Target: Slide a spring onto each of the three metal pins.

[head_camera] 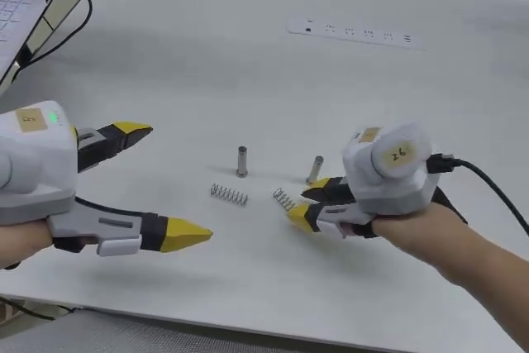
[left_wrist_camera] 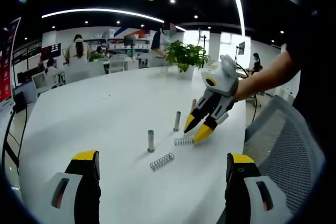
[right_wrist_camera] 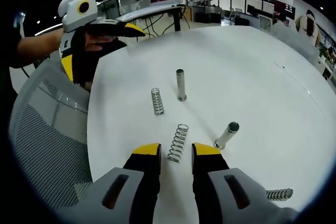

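Two bare metal pins (head_camera: pixel 241 160) are seen upright in the head view, with springs (head_camera: pixel 229 194) lying loose nearby; the left gripper (head_camera: pixel 173 182) is spread wide. In the left gripper view, the right gripper (left_wrist_camera: pixel 199 127) is seen beside one spring (left_wrist_camera: pixel 184 141). In the right gripper view, its jaws are set narrow and nothing is held. All three fittings are judged outstanding.
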### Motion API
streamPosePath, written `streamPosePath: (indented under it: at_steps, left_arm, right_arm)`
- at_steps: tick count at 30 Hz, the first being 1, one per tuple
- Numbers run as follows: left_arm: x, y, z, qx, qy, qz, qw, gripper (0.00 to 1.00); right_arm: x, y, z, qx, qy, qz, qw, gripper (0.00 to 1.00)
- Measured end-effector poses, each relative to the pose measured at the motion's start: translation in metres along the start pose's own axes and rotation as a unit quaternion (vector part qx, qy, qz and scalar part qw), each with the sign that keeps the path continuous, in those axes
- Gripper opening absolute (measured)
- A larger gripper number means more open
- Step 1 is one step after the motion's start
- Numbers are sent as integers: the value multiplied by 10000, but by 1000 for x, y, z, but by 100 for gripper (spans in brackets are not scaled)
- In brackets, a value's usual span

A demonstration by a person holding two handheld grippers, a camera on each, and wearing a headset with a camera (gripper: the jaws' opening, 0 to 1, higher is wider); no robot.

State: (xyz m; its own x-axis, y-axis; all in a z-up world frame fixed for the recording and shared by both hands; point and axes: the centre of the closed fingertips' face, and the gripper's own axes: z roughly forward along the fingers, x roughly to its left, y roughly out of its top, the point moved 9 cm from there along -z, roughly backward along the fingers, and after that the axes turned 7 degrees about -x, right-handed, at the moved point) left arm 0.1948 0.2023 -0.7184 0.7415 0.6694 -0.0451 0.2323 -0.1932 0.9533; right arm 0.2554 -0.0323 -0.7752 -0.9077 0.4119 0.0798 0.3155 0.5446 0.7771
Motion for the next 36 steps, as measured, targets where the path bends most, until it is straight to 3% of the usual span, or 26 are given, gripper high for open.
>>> streamPosePath:
  at_steps: [11,20,29,36]
  left_arm:
    - [-2,-5,-4,51,18,-13,10000,98]
    - [-4,-7,-5,56,16,-38,10000,98]
    - [-6,-8,-6,87,8,-48,9999,98]
    - [-10,-5,-3,84,-55,-4,9999,98]
  right_arm:
    - [0,-4,10,283,-134,-55,9995,15]
    - [2,-6,13,363,-94,-201,9991,10]
    - [2,-7,10,314,-130,-384,9987,8]
    - [-1,-5,-2,221,-127,-233,9994,8]
